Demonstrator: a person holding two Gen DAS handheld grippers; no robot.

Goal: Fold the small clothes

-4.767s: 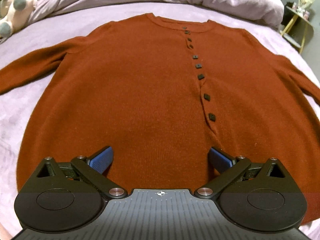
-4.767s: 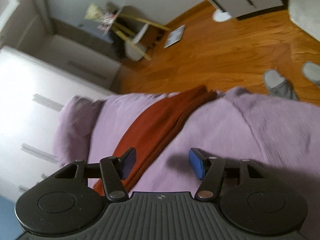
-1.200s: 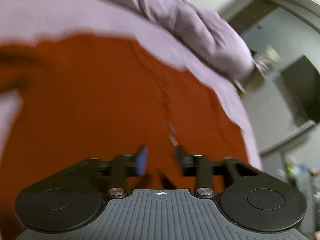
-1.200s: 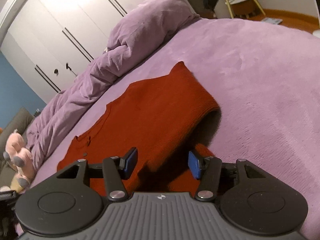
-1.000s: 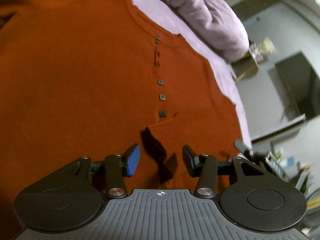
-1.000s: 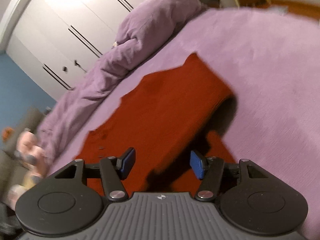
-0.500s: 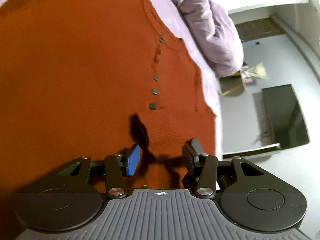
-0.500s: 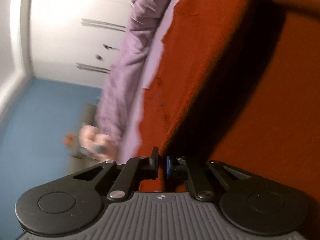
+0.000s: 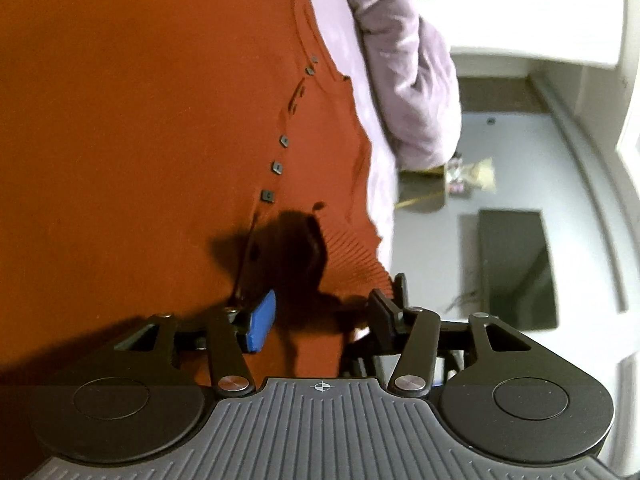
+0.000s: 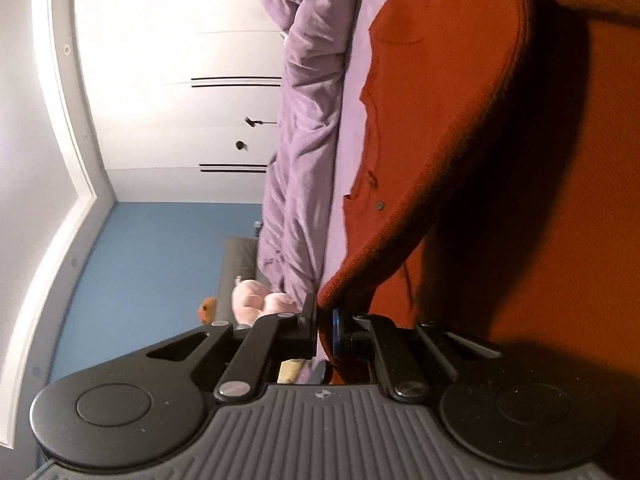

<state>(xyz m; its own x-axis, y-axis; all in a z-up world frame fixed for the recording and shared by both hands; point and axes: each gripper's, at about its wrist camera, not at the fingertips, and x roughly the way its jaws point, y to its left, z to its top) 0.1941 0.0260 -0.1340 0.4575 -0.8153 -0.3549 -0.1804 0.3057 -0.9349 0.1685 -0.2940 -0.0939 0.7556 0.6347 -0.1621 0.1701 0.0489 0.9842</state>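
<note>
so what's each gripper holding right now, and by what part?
Right gripper is shut on the rust cardigan, pinching a lifted folded edge. Left gripper is open over the cardigan's ribbed hem, holding nothing.

No words, labels, brand names or numbers can be read in either view. The only mark is a small white cross-in-circle emblem, printed at the top centre of the ribbed grey body behind the fingers: once on the left gripper [image 9: 320,316] and once on the right gripper [image 10: 325,322]; it carries no lettering. The rust-red cardigan [image 9: 140,120] shows plain dark buttons and no tag or print. The white wardrobe doors [image 10: 180,80] and the dark screen [image 9: 516,268] on the wall are blank, and the small items on the side table are too blurred to read
</note>
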